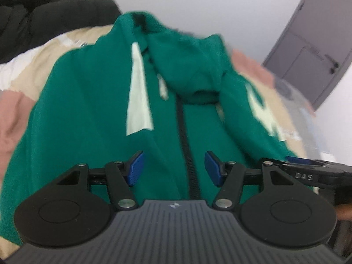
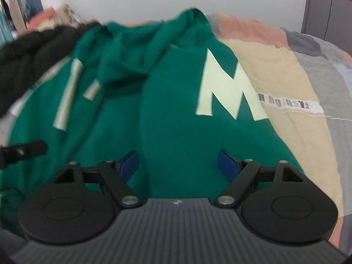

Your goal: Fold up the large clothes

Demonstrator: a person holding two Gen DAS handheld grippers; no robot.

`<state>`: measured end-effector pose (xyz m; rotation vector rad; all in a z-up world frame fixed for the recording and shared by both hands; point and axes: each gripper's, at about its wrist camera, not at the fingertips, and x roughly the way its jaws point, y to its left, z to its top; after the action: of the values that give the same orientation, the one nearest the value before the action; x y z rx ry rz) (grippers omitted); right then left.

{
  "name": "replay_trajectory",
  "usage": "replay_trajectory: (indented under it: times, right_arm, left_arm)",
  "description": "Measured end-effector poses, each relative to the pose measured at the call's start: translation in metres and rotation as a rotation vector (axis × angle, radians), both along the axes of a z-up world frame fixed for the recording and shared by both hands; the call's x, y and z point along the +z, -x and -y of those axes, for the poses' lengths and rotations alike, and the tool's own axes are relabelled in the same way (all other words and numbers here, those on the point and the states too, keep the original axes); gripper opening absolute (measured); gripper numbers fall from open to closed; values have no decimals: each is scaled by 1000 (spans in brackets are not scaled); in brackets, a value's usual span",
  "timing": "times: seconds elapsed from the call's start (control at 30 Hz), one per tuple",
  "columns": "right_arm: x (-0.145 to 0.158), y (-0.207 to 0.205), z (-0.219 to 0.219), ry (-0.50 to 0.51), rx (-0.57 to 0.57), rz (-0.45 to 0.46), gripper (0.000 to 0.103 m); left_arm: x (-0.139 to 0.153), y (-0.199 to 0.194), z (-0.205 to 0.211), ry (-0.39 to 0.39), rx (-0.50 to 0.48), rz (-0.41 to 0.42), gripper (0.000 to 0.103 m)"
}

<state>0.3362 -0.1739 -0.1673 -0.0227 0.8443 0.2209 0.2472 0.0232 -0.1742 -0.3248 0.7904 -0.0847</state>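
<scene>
Here is the green hooded jacket (image 1: 92, 114), spread face up over a patchwork bedspread (image 2: 286, 132) of beige, pink and grey panels, filling most of both views. A dark zip (image 1: 187, 154) runs down its front, and the hood (image 1: 193, 66) lies rumpled over the upper chest. Pale lettering marks the fabric: a big M (image 2: 226, 88) on the side toward the bedspread's right edge, pale stripes (image 2: 68, 94) on the other side.

The left gripper (image 1: 175, 168) hangs over the jacket near its lower hem, right above the zip, its 2 blue pads (image 1: 136, 168) well apart with only cloth showing beneath them, nothing pinched. The right gripper (image 2: 178, 166) hovers over the panel below the M, jaws spread wide as well, gripping nothing. Whether either pad brushes the fabric is hard to tell through the blur.

In the left wrist view the right tool's black body pokes in at the right edge, just beside the left one. A heap of black padded clothing (image 1: 39, 17) sits at the bedspread's far left corner, touching the jacket's shoulder. A printed label strip (image 2: 288, 105) lies on the beige panel, right beside the M. Behind stand a white wall (image 1: 220, 6) and a grey door (image 1: 308, 50)
</scene>
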Motion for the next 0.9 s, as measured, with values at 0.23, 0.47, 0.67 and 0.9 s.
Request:
replay_trajectory:
  times: [0.23, 0.47, 0.67, 0.9]
  right_arm:
    - [-21, -8, 4, 21, -39, -52, 71]
    - [-9, -2, 8, 14, -59, -16, 42]
    - [10, 2, 23, -14, -97, 23, 27]
    - [50, -17, 54, -59, -159, 66, 16]
  left_arm:
    - [-24, -19, -2, -80, 49, -57, 52]
    - [-22, -13, -18, -93, 135, -53, 8]
    - [12, 2, -50, -1, 191, 28, 6]
    - [70, 9, -113, 28, 333, 103, 5]
